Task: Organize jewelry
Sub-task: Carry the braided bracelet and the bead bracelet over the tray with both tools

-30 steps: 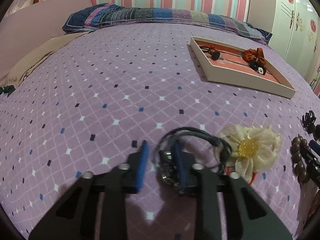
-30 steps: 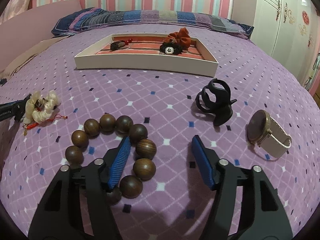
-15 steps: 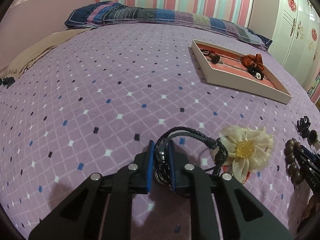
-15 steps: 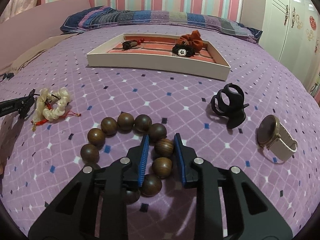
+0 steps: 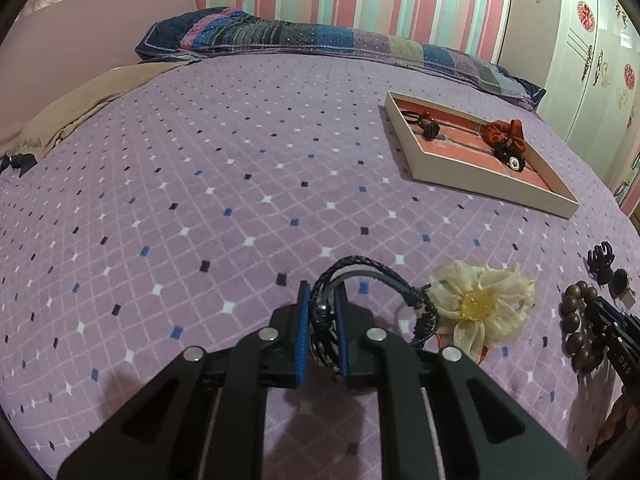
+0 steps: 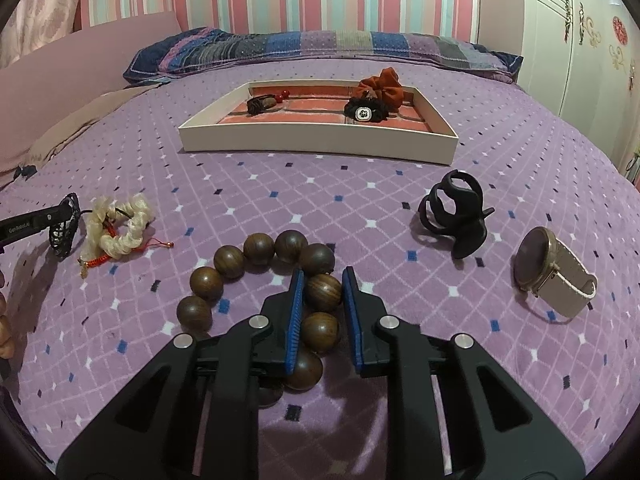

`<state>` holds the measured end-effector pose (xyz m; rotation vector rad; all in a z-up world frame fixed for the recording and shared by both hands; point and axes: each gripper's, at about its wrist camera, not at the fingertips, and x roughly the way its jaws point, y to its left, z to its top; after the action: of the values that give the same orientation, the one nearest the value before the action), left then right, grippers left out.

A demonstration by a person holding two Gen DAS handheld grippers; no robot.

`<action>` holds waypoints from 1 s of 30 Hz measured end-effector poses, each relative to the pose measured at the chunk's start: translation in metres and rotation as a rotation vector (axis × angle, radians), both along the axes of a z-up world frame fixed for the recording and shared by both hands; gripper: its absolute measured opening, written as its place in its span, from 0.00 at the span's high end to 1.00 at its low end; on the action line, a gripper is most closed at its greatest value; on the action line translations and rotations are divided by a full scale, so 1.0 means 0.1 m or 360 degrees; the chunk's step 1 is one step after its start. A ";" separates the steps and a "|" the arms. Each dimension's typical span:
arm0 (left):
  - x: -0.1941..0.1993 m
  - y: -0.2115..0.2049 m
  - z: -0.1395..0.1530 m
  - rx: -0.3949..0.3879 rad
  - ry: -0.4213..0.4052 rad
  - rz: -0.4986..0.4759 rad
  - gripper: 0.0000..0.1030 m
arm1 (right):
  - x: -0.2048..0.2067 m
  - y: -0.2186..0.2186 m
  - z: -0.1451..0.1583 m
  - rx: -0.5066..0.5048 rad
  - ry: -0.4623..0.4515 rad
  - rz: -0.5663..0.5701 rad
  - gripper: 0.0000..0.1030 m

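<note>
Left hand-held gripper [image 5: 322, 332] pinches the limp cord bracelet [image 5: 360, 304]. Right hand-held gripper [image 6: 322, 312] is closing on one hard, round bead of the bead bracelet [image 6: 256, 276]; beads may roll.

On the bed: one white tray [image 6: 320, 146] near the far edge, holding three hair pieces (one rust scrunchie [image 6: 382, 84], two dark ties). One wooden bead bracelet [image 6: 256, 276], one black claw clip [image 6: 454, 216], one watch [image 6: 554, 274], one cream flower tie [image 5: 482, 308], one braided cord bracelet [image 5: 372, 292].
</note>
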<state>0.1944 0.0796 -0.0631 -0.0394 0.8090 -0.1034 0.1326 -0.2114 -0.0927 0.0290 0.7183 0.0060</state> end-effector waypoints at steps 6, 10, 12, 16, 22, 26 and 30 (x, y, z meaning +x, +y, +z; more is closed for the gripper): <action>-0.03 0.02 0.08 0.0009 -0.0033 0.0005 0.88 | -0.02 0.00 0.04 0.0013 -0.0028 -0.0001 0.80; -0.05 0.03 0.17 0.0005 -0.0072 0.0013 0.88 | -0.04 -0.01 0.09 0.0027 -0.0059 -0.0006 0.80; -0.05 0.03 0.22 0.0006 -0.0092 0.0019 0.88 | -0.04 -0.01 0.13 0.0026 -0.0082 -0.0006 0.80; -0.04 0.02 0.33 0.0008 -0.0133 0.0018 0.88 | -0.03 -0.01 0.19 0.0017 -0.0119 -0.0003 0.80; 0.02 -0.04 0.47 0.0007 -0.0180 0.0001 0.88 | 0.05 -0.02 0.29 0.0013 -0.0154 0.0010 0.80; 0.09 -0.11 0.55 0.0002 -0.0202 -0.0011 0.88 | 0.14 -0.02 0.33 0.0013 -0.0172 0.0017 0.80; 0.19 -0.21 0.61 0.0007 -0.0211 -0.0030 0.88 | 0.22 -0.01 0.41 0.0012 -0.0200 0.0019 0.80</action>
<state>0.2136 0.0589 -0.0022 -0.0207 0.6770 -0.1209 0.1545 -0.2128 -0.0521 0.0313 0.5930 0.0219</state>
